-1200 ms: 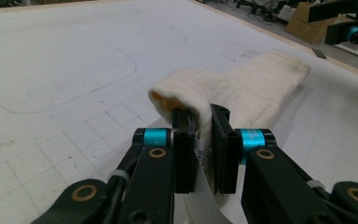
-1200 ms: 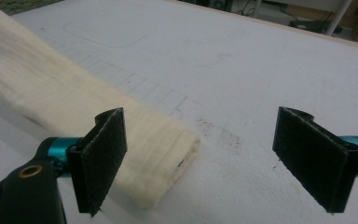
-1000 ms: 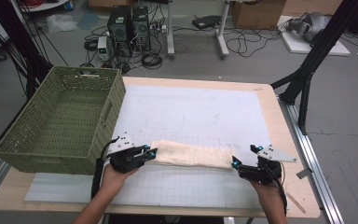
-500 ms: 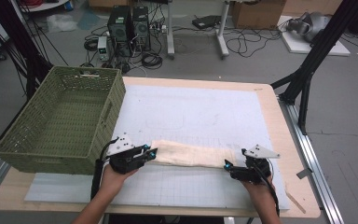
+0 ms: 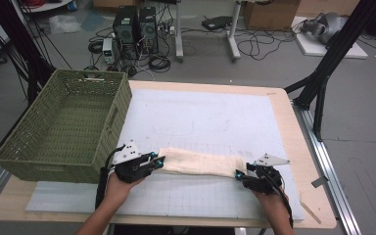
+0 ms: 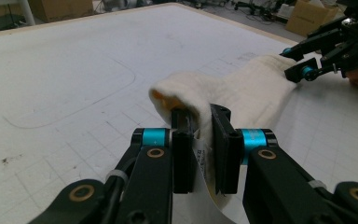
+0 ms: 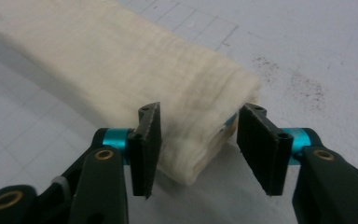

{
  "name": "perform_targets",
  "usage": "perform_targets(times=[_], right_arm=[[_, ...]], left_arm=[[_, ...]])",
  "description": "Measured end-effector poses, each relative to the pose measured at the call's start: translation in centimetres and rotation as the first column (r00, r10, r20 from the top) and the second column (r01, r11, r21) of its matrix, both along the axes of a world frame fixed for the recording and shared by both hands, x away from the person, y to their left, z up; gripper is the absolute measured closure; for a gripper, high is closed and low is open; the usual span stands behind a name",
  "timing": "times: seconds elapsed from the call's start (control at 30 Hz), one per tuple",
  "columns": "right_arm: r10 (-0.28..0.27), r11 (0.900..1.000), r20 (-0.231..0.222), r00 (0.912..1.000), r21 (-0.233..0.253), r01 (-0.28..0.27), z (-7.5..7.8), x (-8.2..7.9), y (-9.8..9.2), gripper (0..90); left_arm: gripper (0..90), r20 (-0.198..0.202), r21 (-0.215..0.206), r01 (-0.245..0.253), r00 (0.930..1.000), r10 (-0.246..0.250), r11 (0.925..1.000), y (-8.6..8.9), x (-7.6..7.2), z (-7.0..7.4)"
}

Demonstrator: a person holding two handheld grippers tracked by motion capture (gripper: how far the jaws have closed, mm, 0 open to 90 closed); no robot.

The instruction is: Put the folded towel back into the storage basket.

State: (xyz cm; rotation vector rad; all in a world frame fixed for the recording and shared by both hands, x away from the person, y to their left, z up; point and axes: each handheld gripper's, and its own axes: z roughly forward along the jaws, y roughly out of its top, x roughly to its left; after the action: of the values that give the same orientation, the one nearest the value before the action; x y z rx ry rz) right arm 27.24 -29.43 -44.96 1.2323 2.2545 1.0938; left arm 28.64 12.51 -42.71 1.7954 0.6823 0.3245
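We find no writing that we can read; a white tag [image 6: 204,161] sewn to the cream towel [image 6: 242,91] bears small print too blurred to make out.

A folded towel [image 5: 200,162] is lying across the near part of the table [image 5: 284,112], with a wicker basket [image 5: 63,127] sitting to its left, the left gripper [image 5: 157,162] at its left end and the right gripper [image 5: 239,175] at its right end.
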Motion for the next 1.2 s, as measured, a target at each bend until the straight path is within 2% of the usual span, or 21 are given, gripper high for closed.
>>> perform_targets(times=[0.1,0.2,0.3,0.4,0.6,0.73,0.83,1.0,1.13,1.2], right_arm=[[0.012,0.999,-0.034,0.9994,0.048,-0.010,-0.1,0.1,-0.3,57.6],[0.025,0.997,-0.056,0.9981,0.077,-0.021,-0.1,0.2,-0.4,65.7],[0.009,0.993,-0.087,0.9961,0.114,0.001,-0.2,0.3,-0.5,68.8],[0.017,0.988,-0.117,0.9930,0.157,0.001,-0.2,0.5,-0.7,78.7],[0.029,0.991,-0.108,0.9938,0.131,-0.014,0.0,0.5,-0.5,80.1],[0.049,0.997,-0.034,0.9982,0.069,-0.046,0.4,0.4,-0.1,80.2],[0.054,0.996,0.037,0.9979,0.073,-0.056,1.1,0.3,-0.2,80.3],[0.076,0.992,0.156,0.9849,0.086,-0.090,2.2,-0.1,-0.8,80.4],[0.098,0.989,0.198,0.9752,0.093,-0.118,2.6,-0.1,-0.9,80.5],[0.106,0.984,0.217,0.9704,0.117,-0.133,2.9,0.0,-1.0,80.5]], left_arm=[[79.4,0.007,0.009,0.001,1.0000,-0.001,1.0000,0.0,-0.1,0.1],[79.4,0.013,0.014,0.005,0.9999,-0.006,0.9999,0.0,-0.1,0.1],[79.4,0.010,0.020,0.007,0.9999,-0.007,0.9998,-0.1,-0.2,0.0],[79.5,0.015,0.034,0.006,0.9999,-0.007,0.9994,-0.1,-0.2,0.0],[79.5,0.018,0.041,0.003,0.9998,-0.004,0.9991,0.0,-0.4,0.0],[79.5,0.024,0.037,0.001,0.9997,-0.002,0.9993,0.2,-0.5,0.1],[79.6,0.030,0.029,-0.006,0.9995,0.005,0.9996,0.5,-0.6,0.2],[79.8,0.043,0.019,-0.007,0.9991,0.006,0.9998,0.7,-0.9,0.5],[80.0,0.066,0.007,-0.010,0.9978,0.010,0.9999,1.0,-1.4,0.8],[80.0,0.077,-0.005,-0.016,0.9969,0.016,0.9999,1.2,-1.5,1.0]])
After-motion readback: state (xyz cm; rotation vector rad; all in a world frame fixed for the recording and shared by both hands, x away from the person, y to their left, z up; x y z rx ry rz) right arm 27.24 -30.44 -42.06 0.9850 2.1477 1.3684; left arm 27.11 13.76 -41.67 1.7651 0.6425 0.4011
